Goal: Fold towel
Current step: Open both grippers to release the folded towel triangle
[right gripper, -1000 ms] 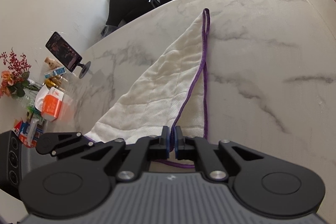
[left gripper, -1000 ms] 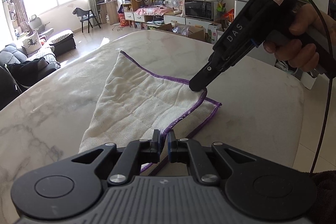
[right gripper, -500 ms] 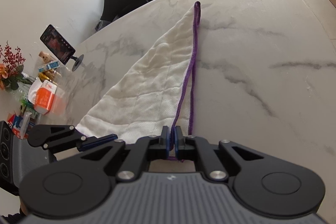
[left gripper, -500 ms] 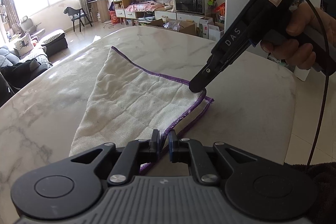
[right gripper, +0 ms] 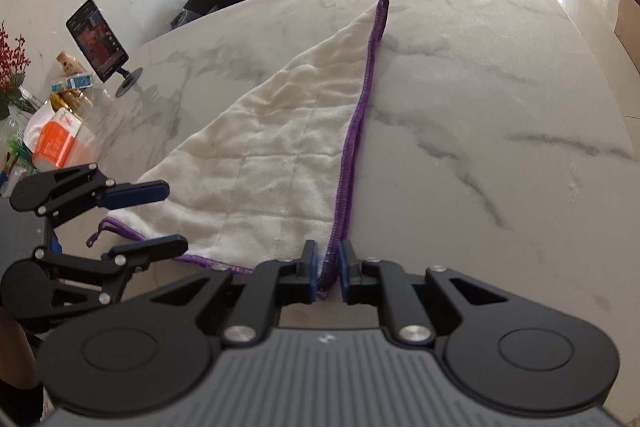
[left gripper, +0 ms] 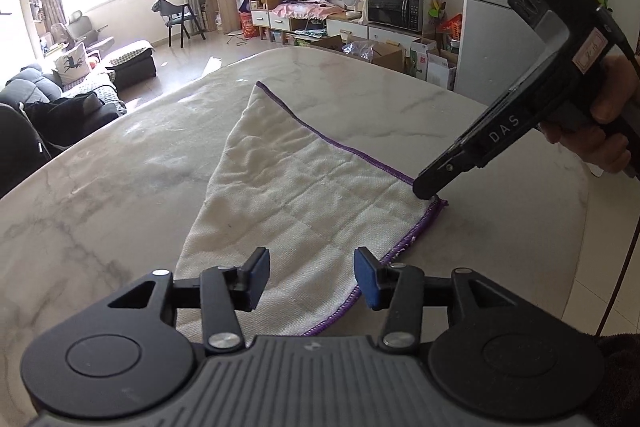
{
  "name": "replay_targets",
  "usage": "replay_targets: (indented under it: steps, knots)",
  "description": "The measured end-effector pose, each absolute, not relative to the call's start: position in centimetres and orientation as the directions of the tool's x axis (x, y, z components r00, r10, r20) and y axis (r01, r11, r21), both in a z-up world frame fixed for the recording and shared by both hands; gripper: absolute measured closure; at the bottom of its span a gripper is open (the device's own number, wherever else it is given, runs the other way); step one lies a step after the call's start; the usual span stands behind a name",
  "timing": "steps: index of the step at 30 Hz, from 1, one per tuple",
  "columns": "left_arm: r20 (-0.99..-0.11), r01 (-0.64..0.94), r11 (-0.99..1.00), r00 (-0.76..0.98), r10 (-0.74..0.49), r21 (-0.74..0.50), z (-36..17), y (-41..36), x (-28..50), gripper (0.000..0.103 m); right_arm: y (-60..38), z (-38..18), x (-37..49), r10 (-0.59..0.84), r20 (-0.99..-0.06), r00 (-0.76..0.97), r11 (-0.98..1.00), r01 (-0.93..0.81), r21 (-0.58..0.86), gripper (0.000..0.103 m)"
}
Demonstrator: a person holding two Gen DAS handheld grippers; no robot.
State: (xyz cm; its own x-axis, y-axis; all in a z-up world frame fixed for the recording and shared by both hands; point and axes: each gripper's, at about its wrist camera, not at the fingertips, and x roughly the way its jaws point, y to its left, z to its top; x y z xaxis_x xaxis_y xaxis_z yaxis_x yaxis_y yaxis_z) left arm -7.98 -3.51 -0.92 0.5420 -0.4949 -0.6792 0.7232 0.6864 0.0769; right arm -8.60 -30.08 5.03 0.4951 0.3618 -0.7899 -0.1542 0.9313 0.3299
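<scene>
Two claws at near edge of towel [left gripper: 304, 203]. Left gripper [left gripper: 311, 278] spread wide, pads clear of cloth, towel lying between and beyond fingers at lower centre. Right gripper [right gripper: 327, 275] slightly parted, purple hem standing in gap; contact with pads not resolvable. Towel folded flat, corner reaching upper centre. Near hem cut off behind gripper bodies. Marble table [right gripper: 500, 99] underneath; phone on stand [right gripper: 98, 41] upper left; sofa [left gripper: 60, 99] at left.

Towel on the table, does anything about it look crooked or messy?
A little. The towel lies folded on the marble table, but it is rumpled with soft wrinkles, and its purple-edged layers do not quite line up near the right gripper. No tears or spills show.
</scene>
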Motion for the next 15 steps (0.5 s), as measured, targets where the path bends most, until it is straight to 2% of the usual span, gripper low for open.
replay_targets:
  steps: [9, 12, 15]
  knots:
    - [-0.659, 0.648, 0.76, 0.595, -0.46, 0.055, 0.8, 0.4, -7.0, 0.056, -29.6, 7.8, -6.9, 0.335, -0.751, 0.57, 0.942, -0.201, 0.267, 0.076]
    - [-0.661, 0.628, 0.778, 0.599, -0.452, 0.037, 1.3, 1.5, -6.7, 0.061, -28.0, 8.3, -6.0, 0.349, -0.743, 0.571, 0.936, -0.253, 0.245, 0.076]
    - [-0.661, 0.637, 0.771, 0.583, -0.472, 0.011, 1.6, 2.2, -6.8, 0.072, -25.6, 8.2, -5.1, 0.373, -0.745, 0.553, 0.921, -0.317, 0.226, 0.078]
